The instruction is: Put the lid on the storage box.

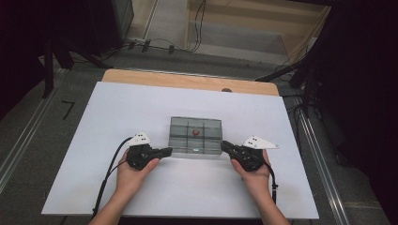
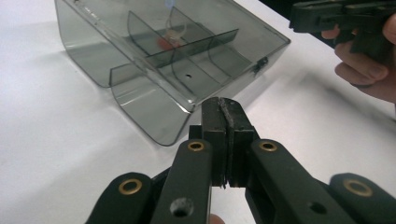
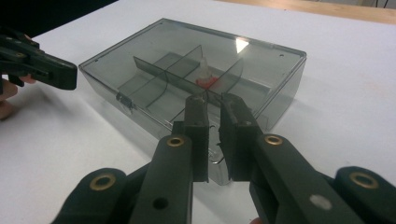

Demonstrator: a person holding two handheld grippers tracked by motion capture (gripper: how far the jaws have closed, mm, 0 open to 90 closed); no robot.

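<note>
A smoky clear plastic box with inner dividers lies in the middle of the white board, its lid down. A small red item sits in one middle compartment, and shows as a red item through the lid. My left gripper is shut with nothing in it, its tip just off the box's near left corner. My right gripper is at the near right corner. Its jaws stand a narrow gap apart over the lid edge of the box.
The white board covers most of a wooden table, with bare room all round the box. Cables and dark stands lie on the floor beyond the far edge. The other gripper and its hand show at top right in the left gripper view.
</note>
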